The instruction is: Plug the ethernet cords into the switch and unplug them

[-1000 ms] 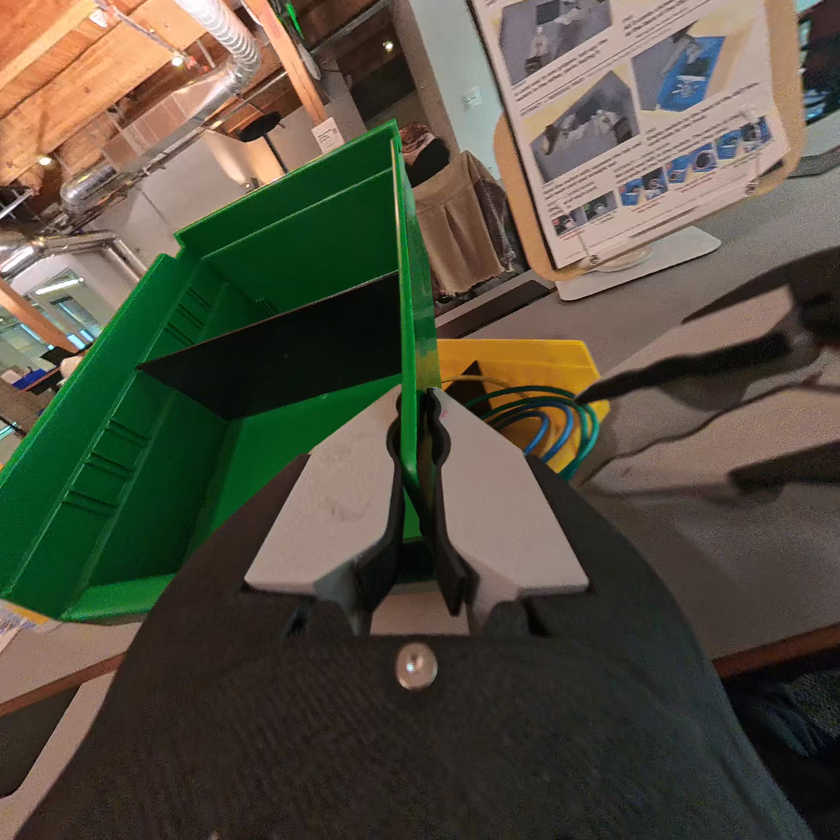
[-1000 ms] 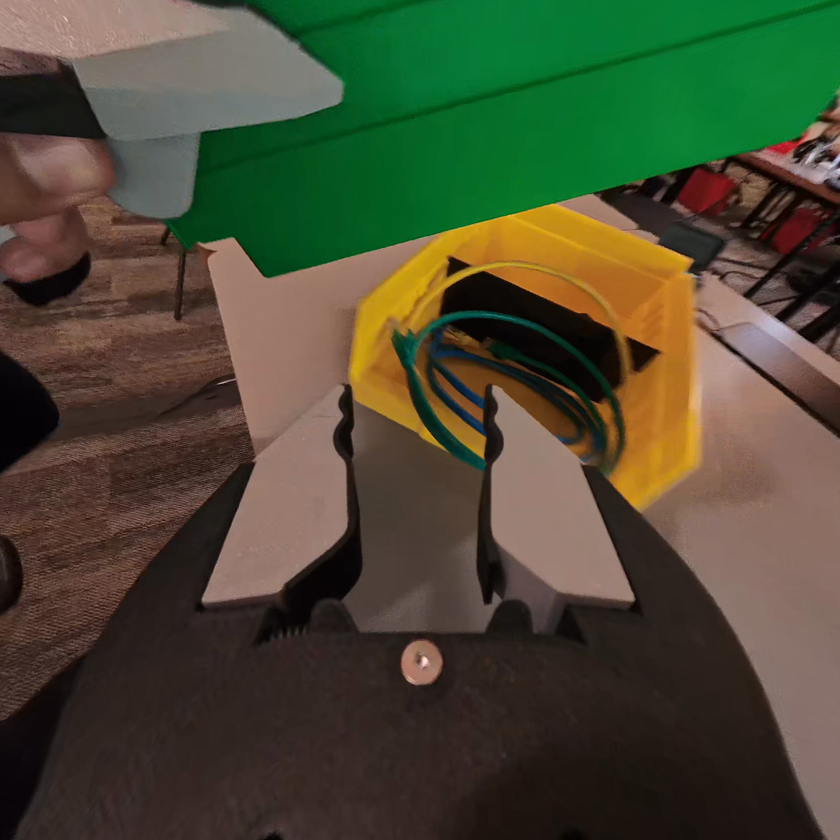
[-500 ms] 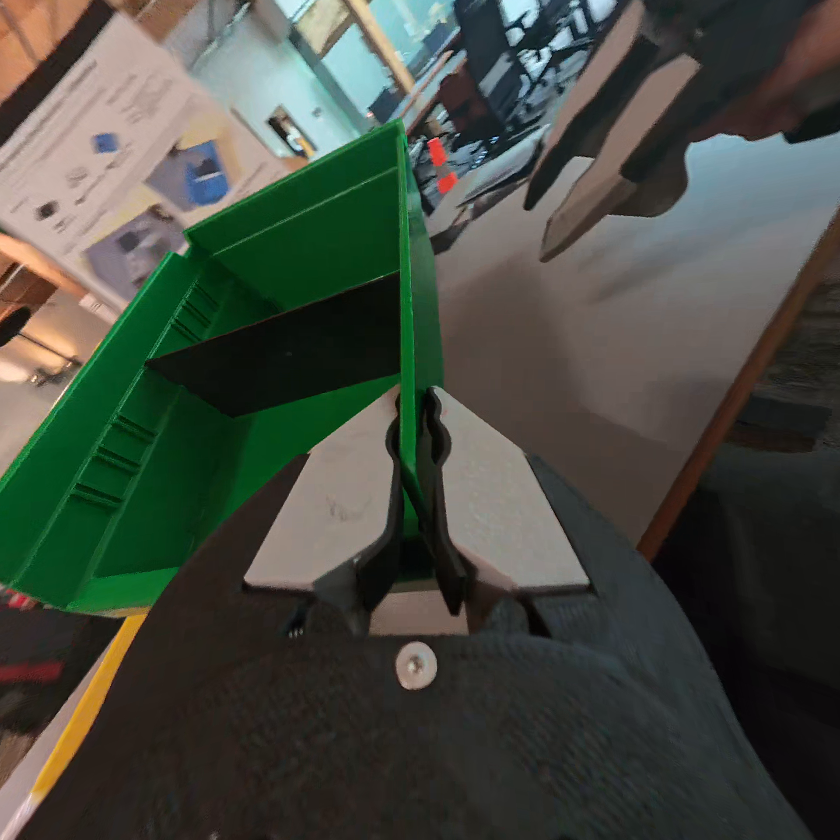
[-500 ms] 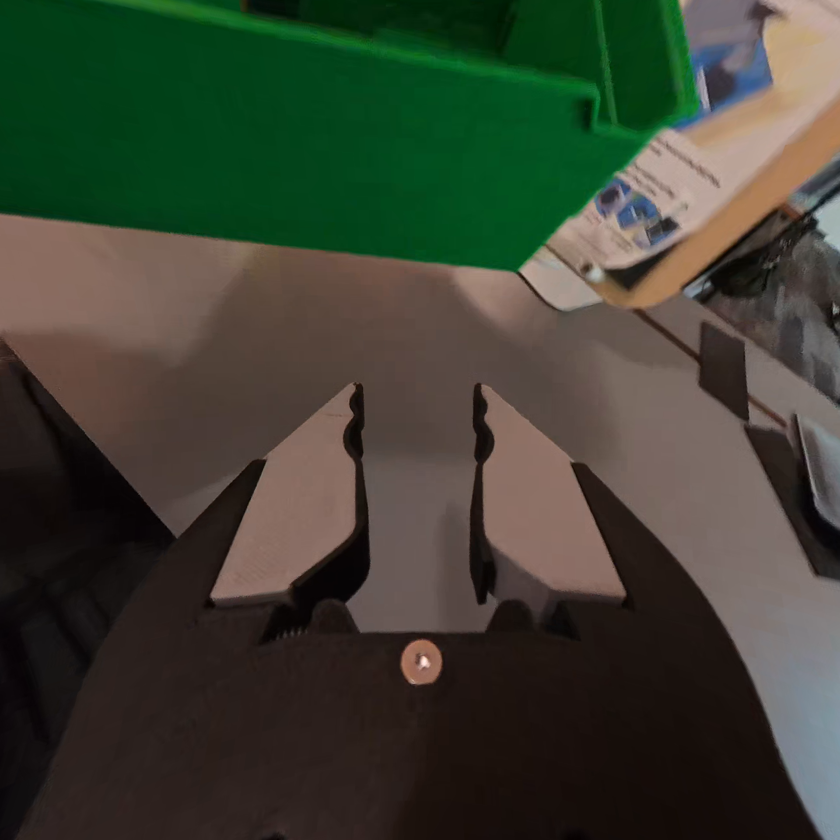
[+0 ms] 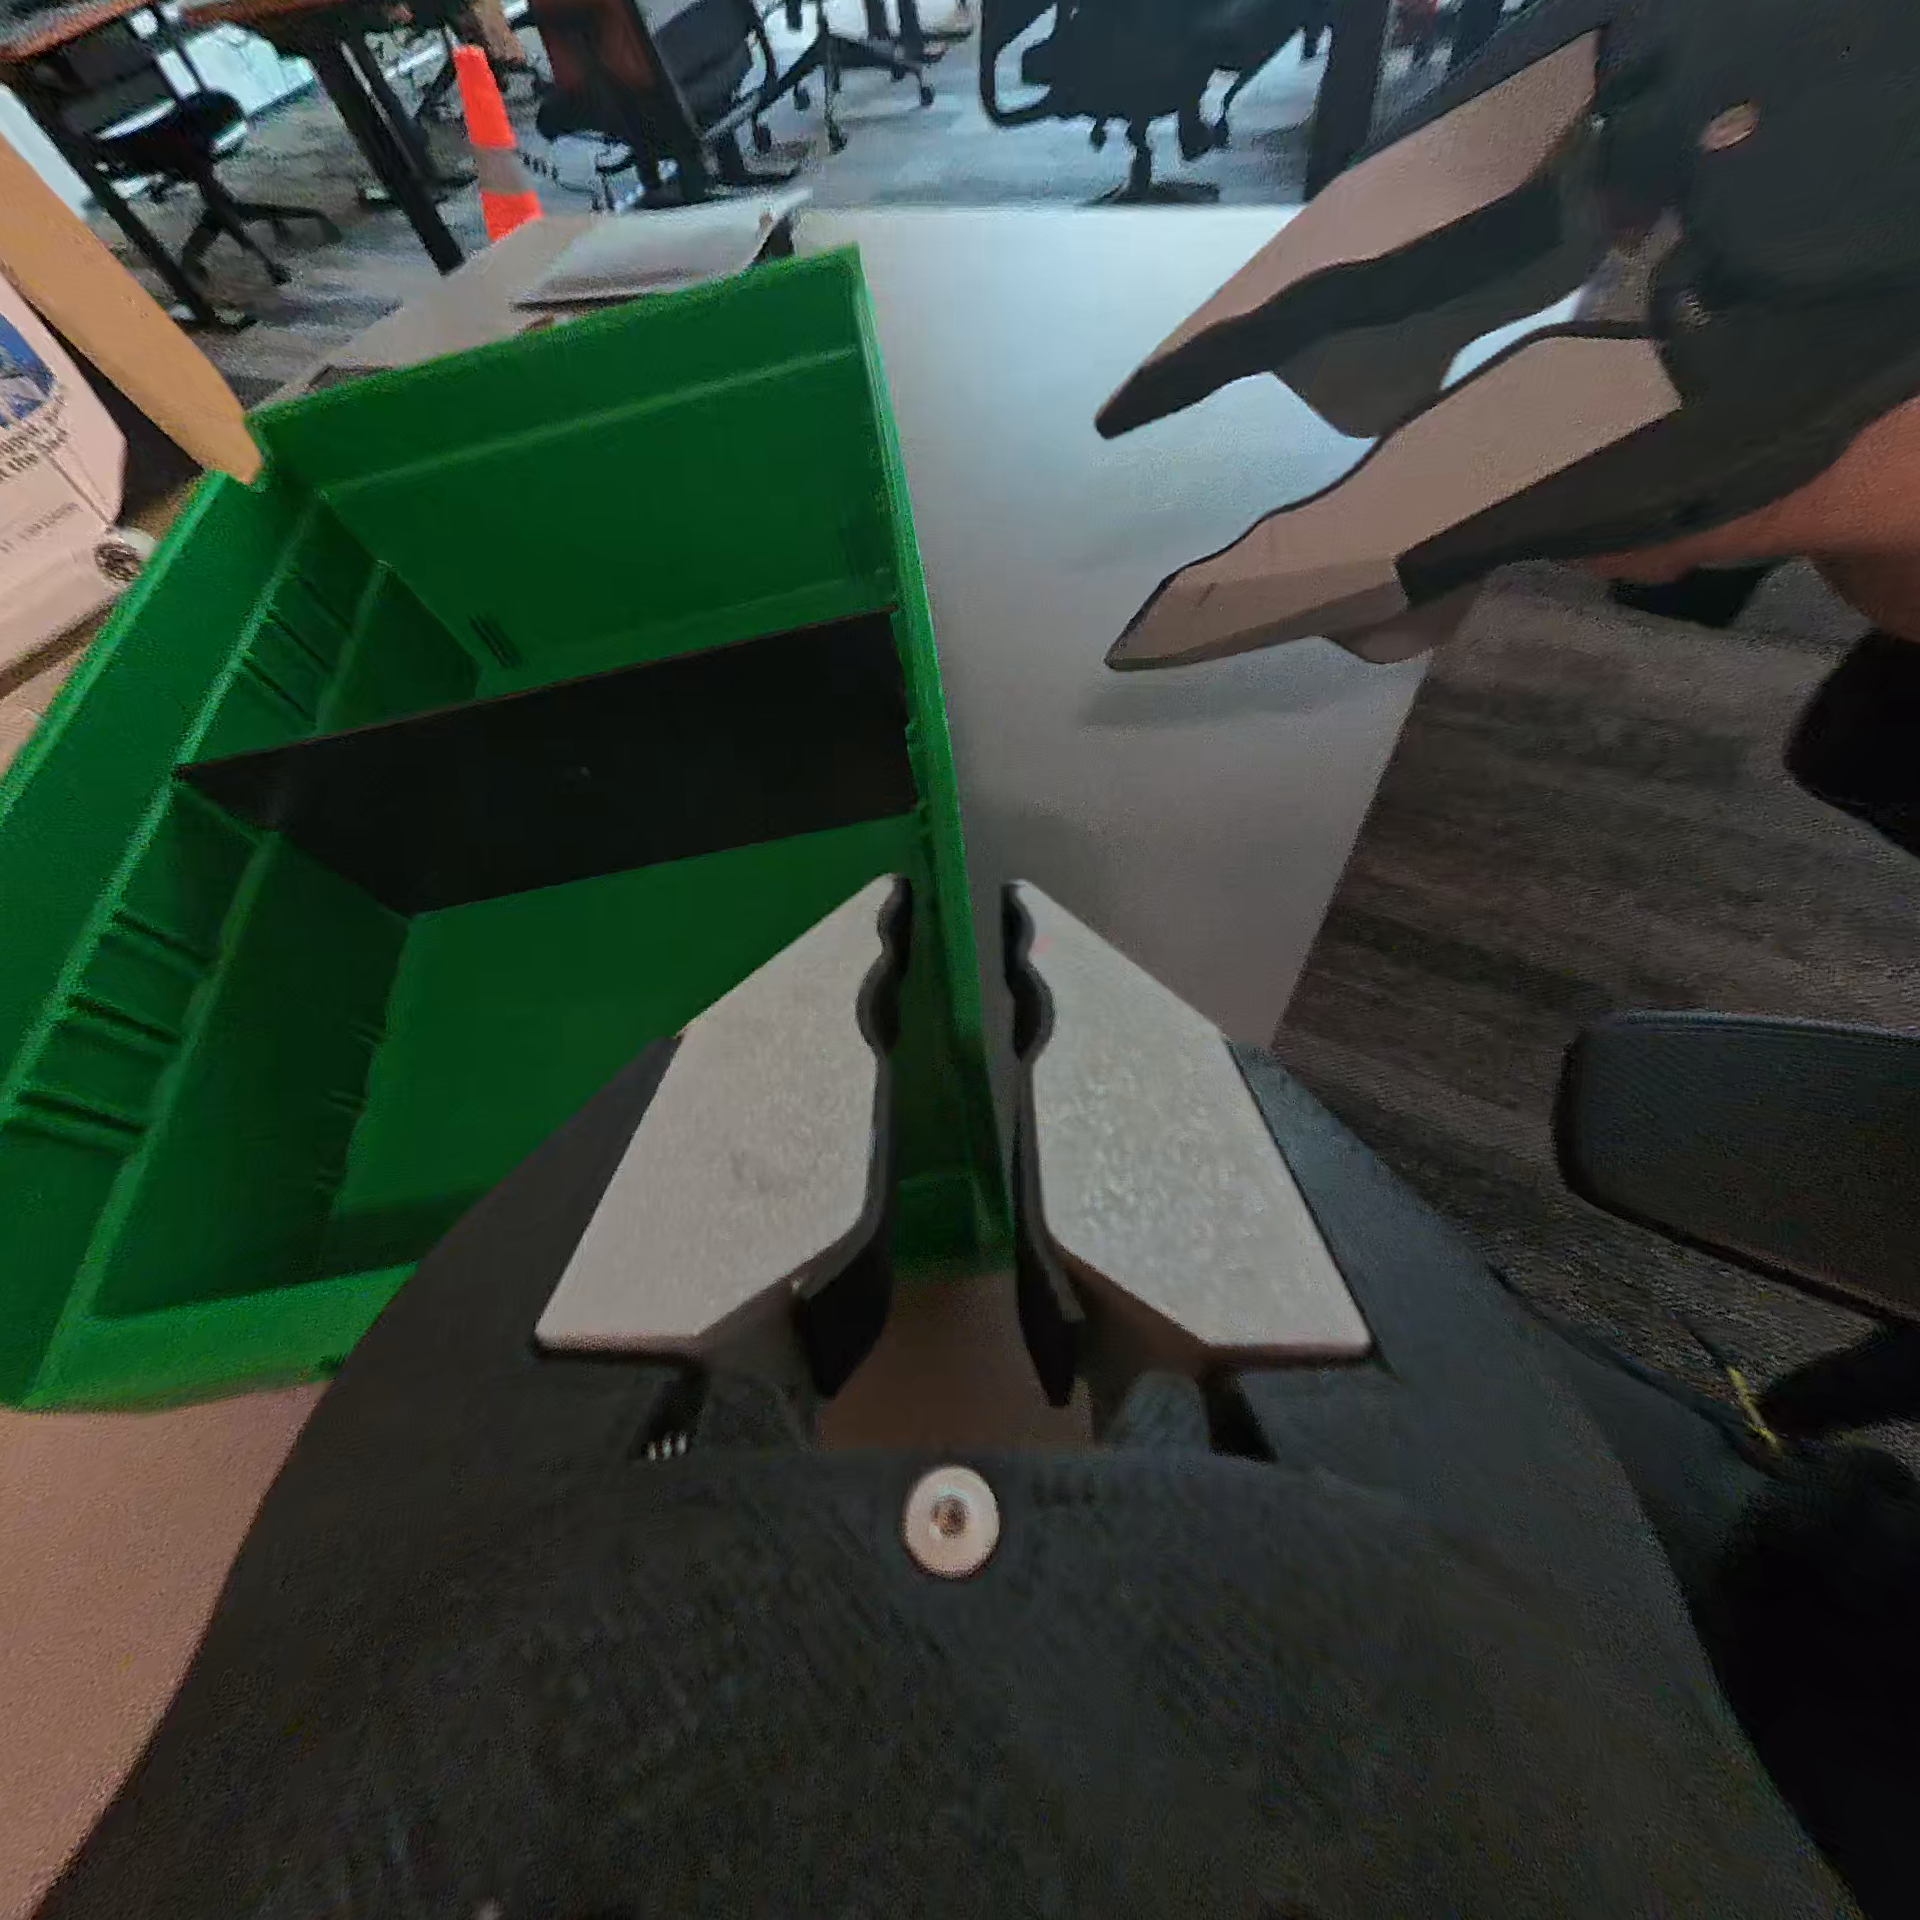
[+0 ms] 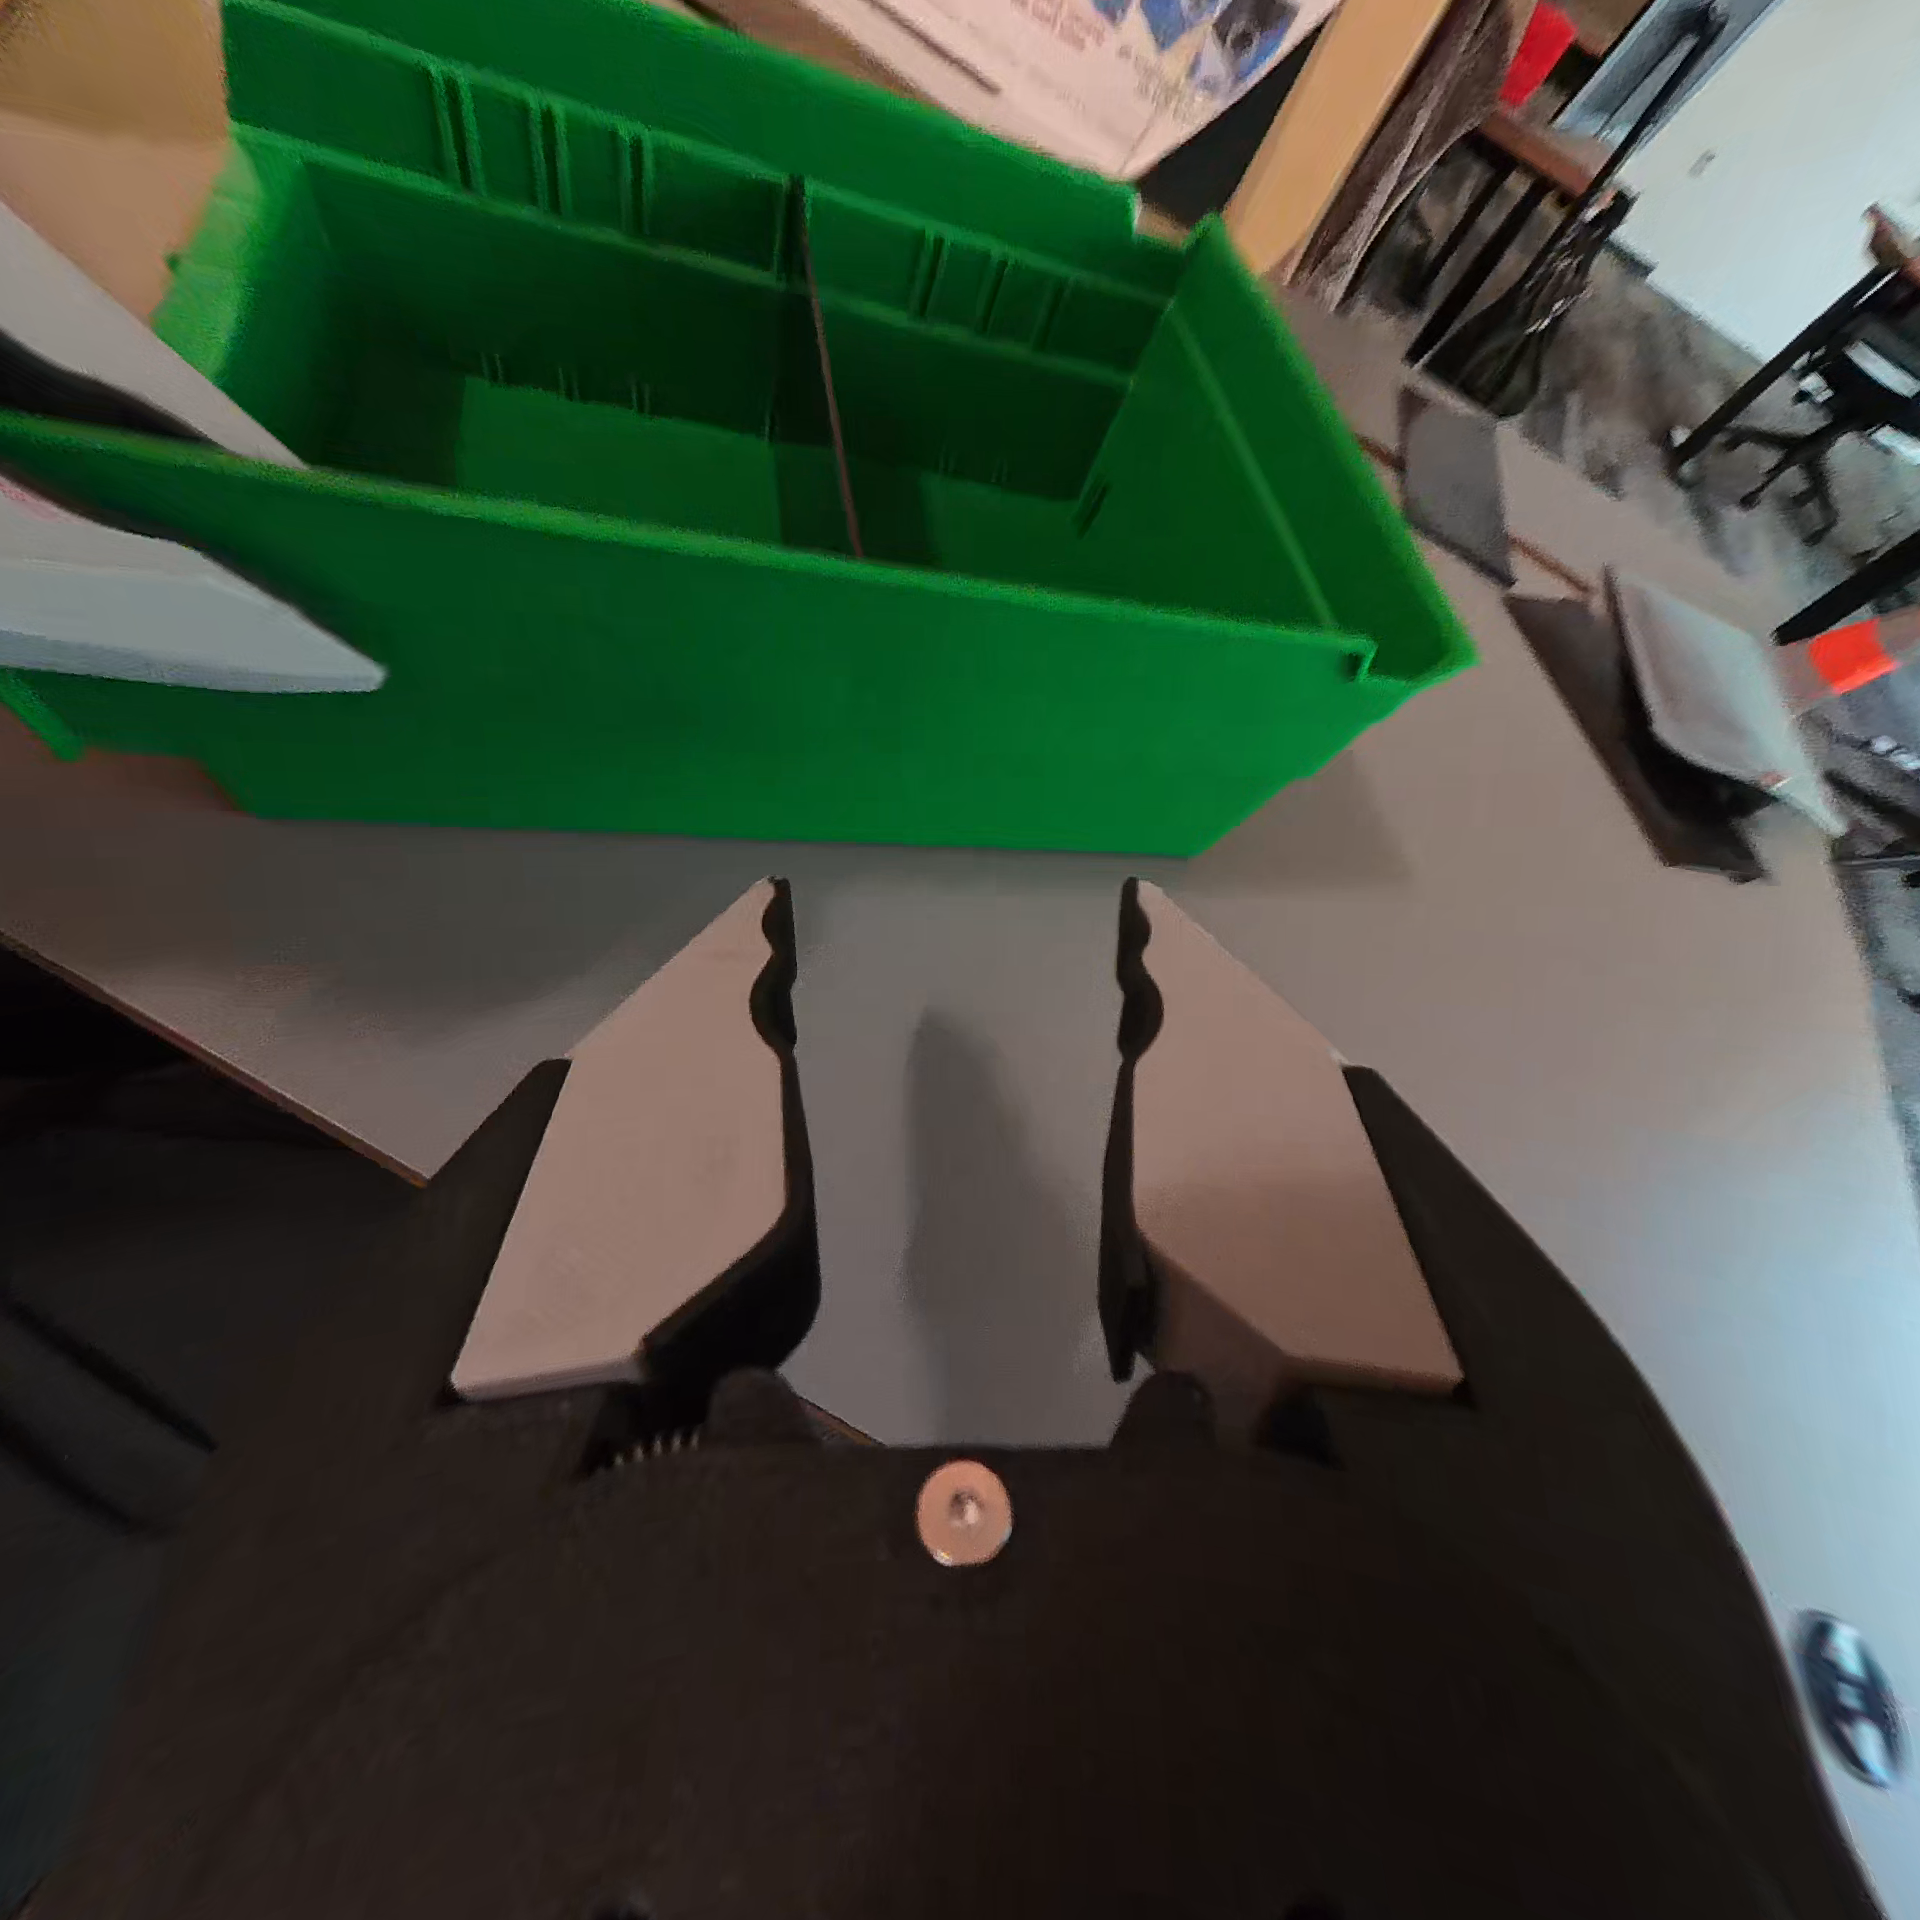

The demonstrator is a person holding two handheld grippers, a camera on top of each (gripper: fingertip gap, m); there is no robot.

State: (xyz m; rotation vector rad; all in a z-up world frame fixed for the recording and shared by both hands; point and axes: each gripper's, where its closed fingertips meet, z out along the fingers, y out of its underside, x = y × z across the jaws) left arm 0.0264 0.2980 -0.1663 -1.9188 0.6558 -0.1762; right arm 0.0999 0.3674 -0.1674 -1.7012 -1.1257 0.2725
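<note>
No ethernet cord or switch shows in either view. A green plastic bin (image 5: 582,447) with a black divider (image 5: 571,758) rests on the grey table. My left gripper (image 5: 951,899) straddles the bin's right wall with its jaws slightly apart, and a gap shows beside the right finger. My right gripper (image 6: 951,894) is open and empty, low over the table just in front of the bin's long side (image 6: 727,707). It also shows in the left wrist view (image 5: 1107,540), to the right of the bin. A left finger (image 6: 208,644) shows at the bin's left end.
The table (image 5: 1091,779) ends at an edge close on the right, with carpet and a dark chair (image 5: 1745,1143) beyond. A poster board (image 5: 52,416) stands behind the bin. Flat grey items (image 6: 1704,707) lie past the bin's far end. An orange cone (image 5: 494,156) stands on the floor.
My left gripper swung the green bin round, set it on the table and opened off its wall. The yellow bin of cables left view. My right gripper opened wider.
</note>
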